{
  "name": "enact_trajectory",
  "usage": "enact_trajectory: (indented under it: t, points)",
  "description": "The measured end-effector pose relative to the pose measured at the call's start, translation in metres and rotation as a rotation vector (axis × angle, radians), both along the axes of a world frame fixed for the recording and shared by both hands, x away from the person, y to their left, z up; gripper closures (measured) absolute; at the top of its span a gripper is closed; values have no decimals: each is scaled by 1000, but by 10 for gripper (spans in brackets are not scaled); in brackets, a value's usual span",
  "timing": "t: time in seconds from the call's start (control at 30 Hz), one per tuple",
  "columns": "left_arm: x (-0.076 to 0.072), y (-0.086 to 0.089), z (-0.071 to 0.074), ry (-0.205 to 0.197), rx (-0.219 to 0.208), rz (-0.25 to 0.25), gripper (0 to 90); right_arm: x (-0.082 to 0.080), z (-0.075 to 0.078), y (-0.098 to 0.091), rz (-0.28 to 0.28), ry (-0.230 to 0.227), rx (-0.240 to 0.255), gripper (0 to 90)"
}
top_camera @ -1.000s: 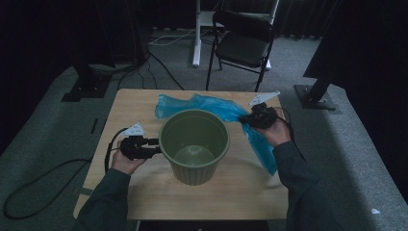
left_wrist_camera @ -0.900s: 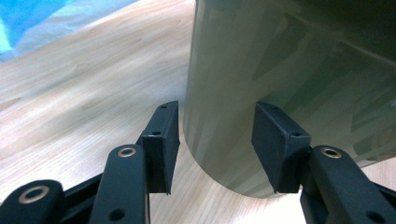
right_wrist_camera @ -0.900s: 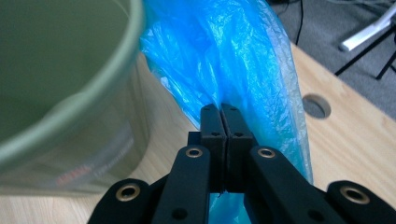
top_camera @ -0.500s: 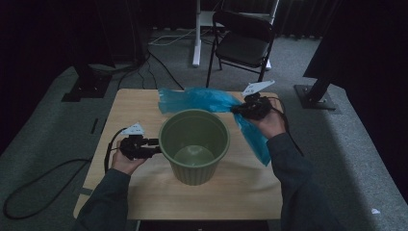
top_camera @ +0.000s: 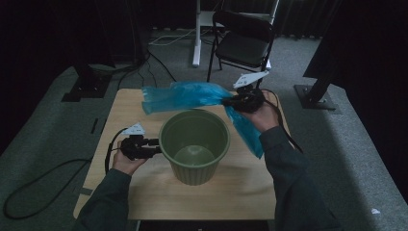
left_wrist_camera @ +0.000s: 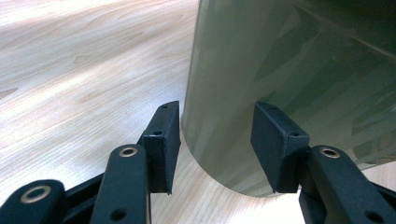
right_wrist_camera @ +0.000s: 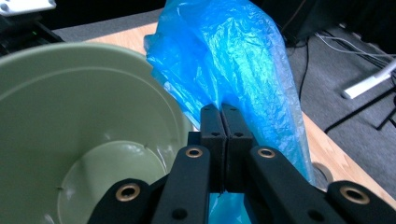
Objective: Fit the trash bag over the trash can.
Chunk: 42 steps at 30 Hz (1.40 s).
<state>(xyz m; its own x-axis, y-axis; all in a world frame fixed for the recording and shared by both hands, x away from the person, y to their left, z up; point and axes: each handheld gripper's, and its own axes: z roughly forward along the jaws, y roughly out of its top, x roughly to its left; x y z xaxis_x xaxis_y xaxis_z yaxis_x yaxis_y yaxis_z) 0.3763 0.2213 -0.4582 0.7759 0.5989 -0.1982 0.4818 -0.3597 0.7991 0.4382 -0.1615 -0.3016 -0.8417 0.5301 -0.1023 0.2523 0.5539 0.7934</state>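
The blue plastic bag [top_camera: 192,95] is thin, crinkled and half see-through, and it hangs over the table [top_camera: 231,192] at 12 o'clock of the green bin [top_camera: 194,144]. The right gripper [top_camera: 235,102] pinches it with jaws fully closed. The left gripper [top_camera: 153,147], at the bin's 9 o'clock, has its jaws apart on both sides of the bin wall. No writing can be read.

From my seat I can read no lettering, brand, number or sign anywhere. The green bin [top_camera: 194,147] is plain inside and out, with no mark on its wall in the left gripper view or on its inner side in the right gripper view. The blue plastic bag [right_wrist_camera: 243,65] carries no print, and the wooden table [top_camera: 231,192] bears only its grain. The black jaws show bare rivets, no markings.
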Motion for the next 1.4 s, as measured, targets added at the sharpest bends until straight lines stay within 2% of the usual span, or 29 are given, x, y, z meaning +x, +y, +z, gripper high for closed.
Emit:
enact_trajectory:
  t: [0.37, 0.73, 0.93, 1.1, 1.4]
  points:
    - [3, -17, 0, -23, 10, -6, 518, -5, 20, 35, 62, -28, 15, 893]
    - [1, -25, 1, -47, 19, -15, 513, -8, 34, 89, 131, -46, 13, 894]
    - [-1, -33, 1, -70, 23, -28, 512, -11, 42, 113, 157, -49, 42, 894]
    - [-1, -33, 1, -74, 17, -30, 502, -14, 46, 120, 173, -59, 52, 894]
    - [-2, -28, 1, -80, 9, -11, 501, -15, 29, 112, 148, -39, 10, 894]
